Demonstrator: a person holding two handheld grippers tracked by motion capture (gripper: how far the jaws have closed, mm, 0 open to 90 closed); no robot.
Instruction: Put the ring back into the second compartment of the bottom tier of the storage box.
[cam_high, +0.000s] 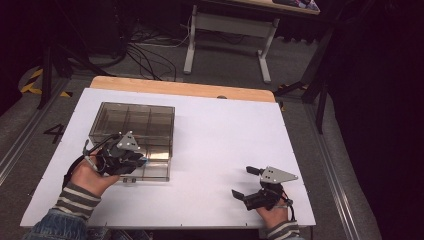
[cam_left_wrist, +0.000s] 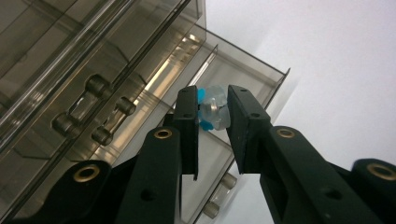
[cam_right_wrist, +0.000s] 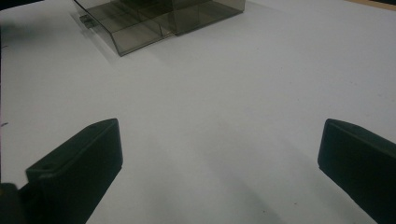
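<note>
At the left of the white table (cam_high: 210, 130), a person's left hand (cam_high: 86, 177), in a striped cuff under a denim sleeve, holds the left gripper (cam_high: 134, 161) over the pulled-out drawer (cam_high: 150, 167) of a smoky transparent drawer box (cam_high: 132, 125). Seen from the left gripper view, the two black jaws pinch a small clear piece with blue parts (cam_left_wrist: 212, 109) just above the open drawer's compartment; what exactly the piece is cannot be made out, since the jaws cover its sides. Round drawer knobs (cam_left_wrist: 100, 86) stand close by on the box front, and the drawer's clear walls rise around the spot below the jaws. The middle of the table lies bare between the two hands. At the right, near the front edge and well apart from the box, the right hand (cam_high: 272, 215) rests the right gripper (cam_high: 246, 181) low on the tabletop, its jaws spread wide with nothing between them. Beyond the table's wooden far edge, cables (cam_high: 150, 52) trail across the floor beside a white table frame (cam_high: 227, 30).
</note>
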